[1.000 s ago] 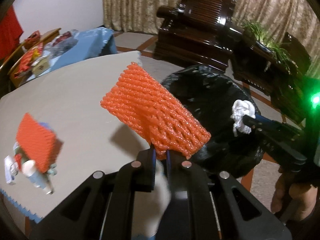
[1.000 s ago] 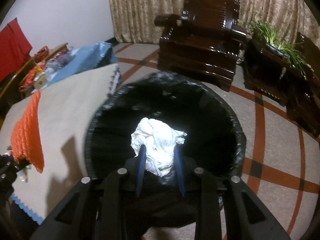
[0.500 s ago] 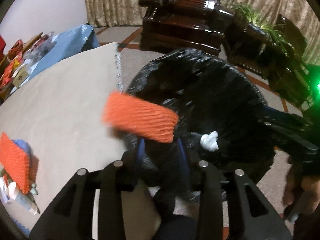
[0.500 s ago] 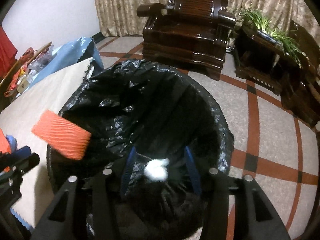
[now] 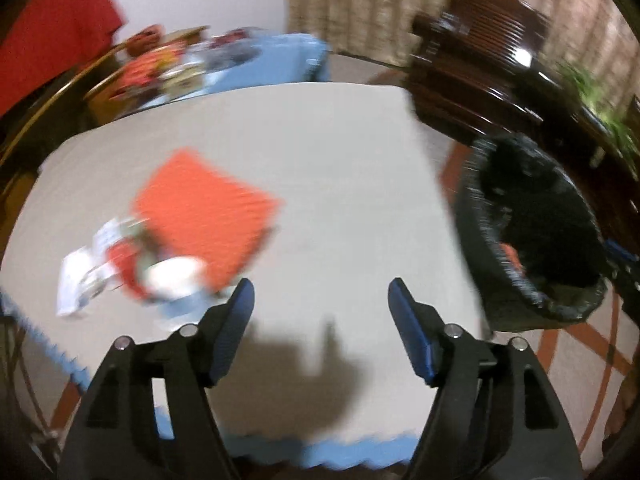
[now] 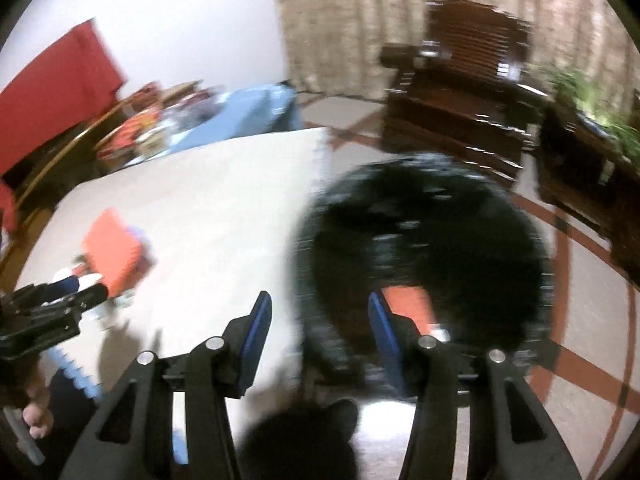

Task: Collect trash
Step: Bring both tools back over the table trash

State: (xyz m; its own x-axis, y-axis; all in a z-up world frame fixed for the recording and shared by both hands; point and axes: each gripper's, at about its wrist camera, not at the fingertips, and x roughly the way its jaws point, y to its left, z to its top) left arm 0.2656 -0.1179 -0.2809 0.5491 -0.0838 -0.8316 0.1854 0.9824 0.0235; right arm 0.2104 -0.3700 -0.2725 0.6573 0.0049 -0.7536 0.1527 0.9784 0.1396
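Orange foam netting [image 5: 204, 216] lies on the beige tablecloth [image 5: 328, 168] at about ten o'clock from my left gripper [image 5: 320, 304], on top of a blurred heap of wrappers [image 5: 100, 268]. That gripper's jaws have just been opening and stand wide apart with nothing between them. At three o'clock sits the black-lined bin [image 5: 532, 236], a second orange net [image 6: 408, 304] visible inside it. My right gripper [image 6: 316, 316] hovers at the bin's near rim, jaws apart and empty, with a white scrap [image 6: 440, 334] in the bin.
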